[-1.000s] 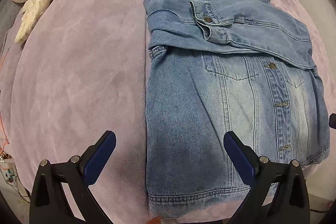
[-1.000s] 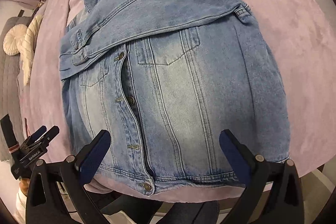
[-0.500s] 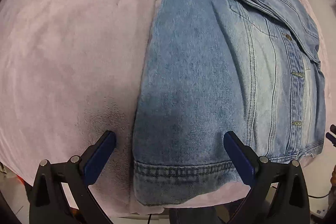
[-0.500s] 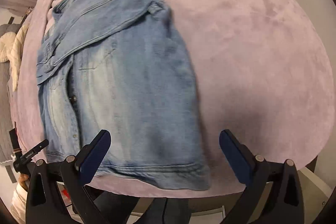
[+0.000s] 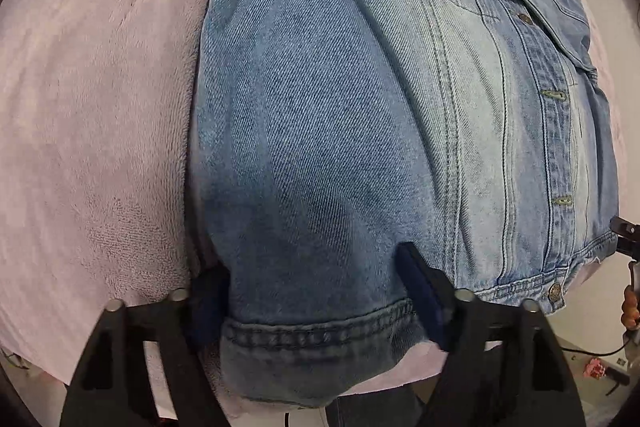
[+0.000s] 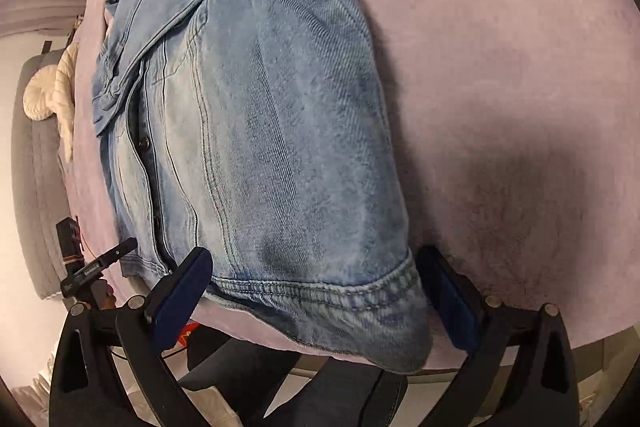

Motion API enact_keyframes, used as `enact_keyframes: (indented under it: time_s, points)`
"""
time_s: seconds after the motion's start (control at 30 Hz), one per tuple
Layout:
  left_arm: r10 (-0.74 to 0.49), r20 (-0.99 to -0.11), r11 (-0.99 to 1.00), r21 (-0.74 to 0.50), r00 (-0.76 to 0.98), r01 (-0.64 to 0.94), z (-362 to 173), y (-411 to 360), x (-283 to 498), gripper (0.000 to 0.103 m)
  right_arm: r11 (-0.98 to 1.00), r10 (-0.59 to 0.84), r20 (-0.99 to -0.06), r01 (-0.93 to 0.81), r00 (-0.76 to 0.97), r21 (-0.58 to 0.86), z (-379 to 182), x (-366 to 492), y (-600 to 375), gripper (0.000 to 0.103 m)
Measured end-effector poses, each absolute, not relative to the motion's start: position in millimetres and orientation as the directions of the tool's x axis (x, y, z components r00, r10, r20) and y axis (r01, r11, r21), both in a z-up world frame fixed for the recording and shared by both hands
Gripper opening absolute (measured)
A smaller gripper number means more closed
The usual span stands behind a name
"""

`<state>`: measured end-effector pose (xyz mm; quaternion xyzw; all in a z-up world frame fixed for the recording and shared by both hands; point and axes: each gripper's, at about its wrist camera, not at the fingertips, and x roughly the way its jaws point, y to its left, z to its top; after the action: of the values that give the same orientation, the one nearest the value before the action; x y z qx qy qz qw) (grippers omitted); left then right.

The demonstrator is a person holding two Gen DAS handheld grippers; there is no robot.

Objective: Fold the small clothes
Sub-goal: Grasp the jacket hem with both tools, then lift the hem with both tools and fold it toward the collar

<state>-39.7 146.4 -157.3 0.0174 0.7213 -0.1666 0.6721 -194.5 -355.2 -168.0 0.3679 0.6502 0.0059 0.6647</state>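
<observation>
A small blue denim jacket (image 5: pixel 360 115) lies button side up on a pink plush cloth (image 5: pixel 92 87), with its sleeves folded across the chest. My left gripper (image 5: pixel 316 303) is open, with its fingers on either side of the hem's left corner. In the right wrist view the jacket (image 6: pixel 280 131) shows too, and my right gripper (image 6: pixel 320 295) is open, straddling the hem's right corner at the table's near edge. Neither gripper has closed on the denim.
A cream knitted garment (image 6: pixel 56 95) lies at the far left of the pink cloth (image 6: pixel 500 67). The other gripper shows at the frame edge in each wrist view (image 5: pixel 628 239) (image 6: pixel 92 267). The table edge and floor lie just below the hem.
Both grippers have moved forward and down onto the jacket's bottom hem, one at each corner. Their fingers have narrowed around the denim but stay apart.
</observation>
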Motion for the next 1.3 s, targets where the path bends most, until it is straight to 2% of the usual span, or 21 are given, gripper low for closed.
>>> enact_keyframes:
  time_s: [0.03, 0.07, 0.1, 0.13, 0.17, 0.27, 0.37, 0.5, 0.7, 0.87, 0.97, 1.07, 1.17, 1.3]
  points:
    - [-0.212, -0.973, 0.939, -0.23, -0.096, 0.257, -154.1, 147.9, -38.3, 0.052, 0.728, 0.488, -0.86, 0.473, 0.15, 0.495, -167.7, -193.4, -353.3, 0.094]
    - [-0.232, -0.968, 0.932, -0.251, -0.1, 0.262, -149.8, 147.6, -34.3, 0.043, 0.738, 0.476, -0.87, 0.479, 0.129, 0.474, -168.3, -192.1, -351.3, 0.077]
    - [-0.259, -0.96, 0.923, -0.279, -0.108, 0.264, -146.5, 150.1, -32.6, 0.04, 0.765, 0.439, -0.894, 0.485, 0.09, 0.424, -170.3, -192.3, -349.4, 0.069]
    - [-0.287, -0.951, 0.913, -0.309, -0.12, 0.265, -142.8, 152.7, -30.7, 0.037, 0.779, 0.416, -0.907, 0.489, 0.065, 0.392, -170.5, -193.4, -350.5, 0.048]
    - [-0.317, -0.94, 0.901, -0.341, -0.13, 0.267, -138.1, 156.2, -27.8, 0.033, 0.768, 0.423, -0.904, 0.505, 0.063, 0.395, -169.7, -196.8, -355.9, 0.035]
    - [-0.421, -0.894, 0.86, -0.447, -0.156, 0.245, -118.6, 170.7, -17.0, 0.032, 0.673, 0.523, -0.839, 0.532, 0.149, 0.514, -154.4, -207.9, -371.9, 0.024]
    - [-0.511, -0.843, 0.821, -0.537, -0.168, 0.196, -102.2, 185.2, -1.6, 0.032, 0.605, 0.582, -0.779, 0.516, 0.235, 0.607, -129.8, -207.2, -371.1, 0.019]
    - [-0.602, -0.782, 0.768, -0.622, -0.162, 0.152, -78.9, 192.5, 16.6, 0.032, 0.508, 0.622, -0.696, 0.492, 0.358, 0.707, -100.7, -190.9, -365.3, 0.018]
    - [-0.683, -0.728, 0.72, -0.684, -0.052, 0.118, -38.1, 181.8, 54.2, 0.03, 0.365, 0.639, -0.538, 0.399, 0.55, 0.841, -56.6, -142.4, -374.5, 0.018]
    - [-0.684, -0.727, 0.729, -0.678, 0.058, 0.095, -25.6, 160.1, 116.7, 0.03, 0.342, 0.663, -0.481, 0.339, 0.573, 0.876, -40.6, -64.0, -387.9, 0.017]
    - [-0.678, -0.729, 0.734, -0.678, 0.096, 0.039, -35.1, 151.8, 158.5, 0.03, 0.361, 0.675, -0.484, 0.323, 0.557, 0.875, -39.4, -8.4, -400.2, 0.017]
    - [-0.631, -0.765, 0.77, -0.637, 0.126, -0.014, -54.9, 142.8, 200.8, 0.03, 0.369, 0.672, -0.503, 0.342, 0.544, 0.864, -50.7, 42.2, -419.6, 0.017]
    - [-0.568, -0.81, 0.807, -0.583, 0.146, -0.096, -85.0, 138.4, 238.9, 0.03, 0.348, 0.666, -0.538, 0.423, 0.516, 0.836, -80.9, 75.8, -447.3, 0.017]
    - [-0.47, -0.873, 0.871, -0.482, 0.128, -0.094, -119.9, 122.3, 269.9, 0.03, 0.366, 0.638, -0.621, 0.531, 0.455, 0.765, -134.3, 109.9, -467.4, 0.017]
